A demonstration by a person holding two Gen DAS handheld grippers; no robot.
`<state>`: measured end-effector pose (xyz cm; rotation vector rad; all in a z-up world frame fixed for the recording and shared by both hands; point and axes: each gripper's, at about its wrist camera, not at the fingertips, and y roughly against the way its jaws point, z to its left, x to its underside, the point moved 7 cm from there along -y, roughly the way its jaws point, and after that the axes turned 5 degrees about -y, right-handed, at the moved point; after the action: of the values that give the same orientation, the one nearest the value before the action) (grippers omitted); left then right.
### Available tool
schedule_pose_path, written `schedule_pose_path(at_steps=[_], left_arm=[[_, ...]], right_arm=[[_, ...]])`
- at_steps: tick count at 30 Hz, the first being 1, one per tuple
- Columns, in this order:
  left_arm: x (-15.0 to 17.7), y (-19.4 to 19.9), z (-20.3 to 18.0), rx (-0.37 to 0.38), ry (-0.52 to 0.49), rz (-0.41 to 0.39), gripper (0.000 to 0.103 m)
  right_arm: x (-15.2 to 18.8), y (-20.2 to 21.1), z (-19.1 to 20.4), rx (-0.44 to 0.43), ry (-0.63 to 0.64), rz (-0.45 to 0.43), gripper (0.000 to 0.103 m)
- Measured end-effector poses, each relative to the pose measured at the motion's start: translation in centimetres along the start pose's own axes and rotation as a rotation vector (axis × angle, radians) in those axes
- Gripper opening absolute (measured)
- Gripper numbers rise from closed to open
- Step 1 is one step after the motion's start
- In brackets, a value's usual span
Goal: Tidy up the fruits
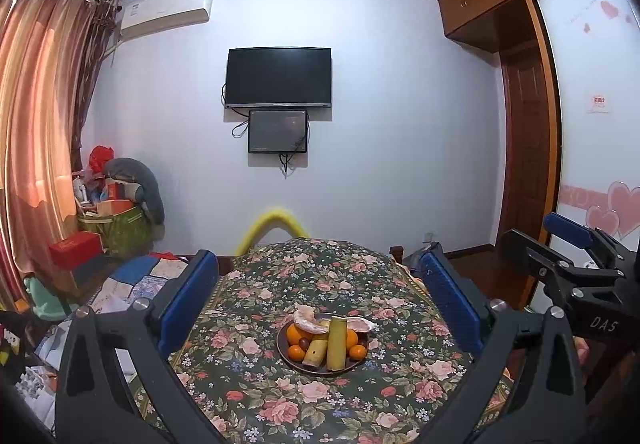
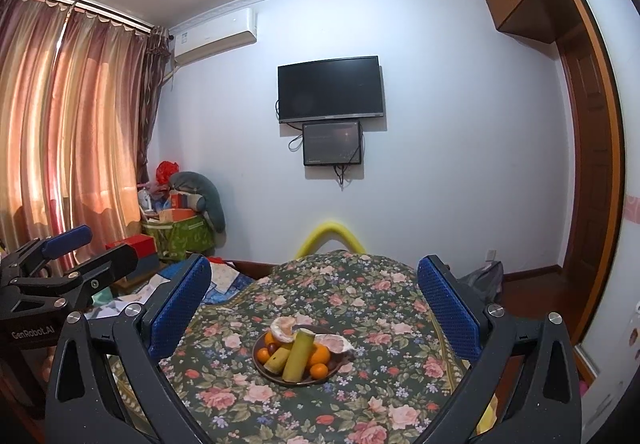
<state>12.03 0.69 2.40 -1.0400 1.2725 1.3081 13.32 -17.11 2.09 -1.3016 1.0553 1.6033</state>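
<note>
A dark plate (image 1: 286, 358) is sitting near the middle of the table (image 1: 320, 404), which is wearing a flowery cloth. It is well away from every edge. The plate is full of fruit. Small oranges (image 1: 296, 353) are lying along its left and right sides. Two long yellow-green fruit pieces (image 1: 337, 344) are leaning across the middle. Pale peeled pieces (image 1: 308, 322) are resting at the back rim, toward the wall.

The left gripper (image 1: 320, 304) is hanging above the near edge of the table with its blue fingers (image 1: 188, 300) spread wide. Nothing is between them. The right gripper (image 2: 314, 308) is waiting beside it, fingers (image 2: 180, 308) as wide as they go, also holding nothing.

It looks like all the fruit is already on the plate, so the sorting seems done or is just about to start. I cannot tell which.

If more tidying is needed, one gripper should be reaching forward and down to the plate, then closing softly on one fruit so the others are not rolling off.
</note>
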Motion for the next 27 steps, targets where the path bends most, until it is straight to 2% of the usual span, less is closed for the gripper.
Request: schedule_pose_path(at_steps=[27], left_arm=[[0.08,-0.6,-0.52,0.029,0.014,0.014,0.103]], right_arm=[[-0.53,0.65,-0.05,0.001,-0.005,-0.007,0.103]])
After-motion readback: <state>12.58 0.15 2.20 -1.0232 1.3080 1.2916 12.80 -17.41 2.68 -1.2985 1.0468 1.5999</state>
